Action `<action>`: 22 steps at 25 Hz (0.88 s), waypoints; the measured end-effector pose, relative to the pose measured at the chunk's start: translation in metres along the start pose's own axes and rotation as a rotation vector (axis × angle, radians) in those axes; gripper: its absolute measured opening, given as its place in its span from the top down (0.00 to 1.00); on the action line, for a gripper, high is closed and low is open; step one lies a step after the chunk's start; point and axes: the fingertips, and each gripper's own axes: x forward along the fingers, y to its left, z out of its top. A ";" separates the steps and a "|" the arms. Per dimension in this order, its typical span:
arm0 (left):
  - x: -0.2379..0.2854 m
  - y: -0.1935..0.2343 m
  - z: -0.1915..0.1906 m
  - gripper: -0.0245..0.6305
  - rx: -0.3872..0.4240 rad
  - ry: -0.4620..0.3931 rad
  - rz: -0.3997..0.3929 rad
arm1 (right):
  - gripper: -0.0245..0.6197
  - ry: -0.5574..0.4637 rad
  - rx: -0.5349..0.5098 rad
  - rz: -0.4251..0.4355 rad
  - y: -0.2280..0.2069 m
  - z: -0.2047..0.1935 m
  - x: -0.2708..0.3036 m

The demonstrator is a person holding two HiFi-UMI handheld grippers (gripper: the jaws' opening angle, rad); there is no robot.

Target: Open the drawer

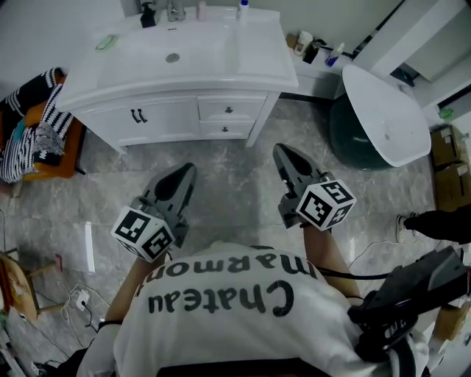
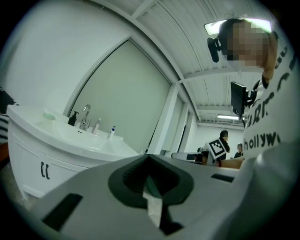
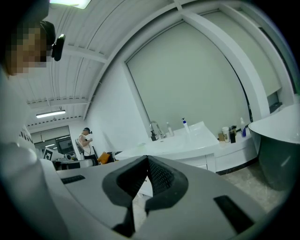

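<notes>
Vanity: a white vanity stands at the wall ahead of the person, well apart from both grippers.
Drawers: an upper drawer and a lower drawer are stacked at the right of the cabinet front, each with a dark knob. Both are shut and their contents are hidden.
Cupboard doors: these sit left of the drawers, closed, with two black handles side by side.
Basin: the sunken basin shows its round drain near the middle.
Countertop: a black pump bottle, a faucet and a blue-capped bottle line the back edge. A green dish lies at the left corner.
Left gripper: its jaws are pressed together on nothing, held over the grey stone floor and aimed at the cabinet.
Right gripper: its jaws are closed tight and empty, pointing toward the drawers.
Tub: a white tub with a dark green shell stands right of the vanity.
Side ledge: a cup and small bottles stand between the vanity and the tub.
Seat: striped cloth is heaped on an orange seat at the left.
</notes>
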 end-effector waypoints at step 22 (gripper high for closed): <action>0.055 0.087 -0.044 0.95 -0.088 0.000 0.257 | 0.95 0.238 -0.016 0.076 -0.103 -0.090 0.154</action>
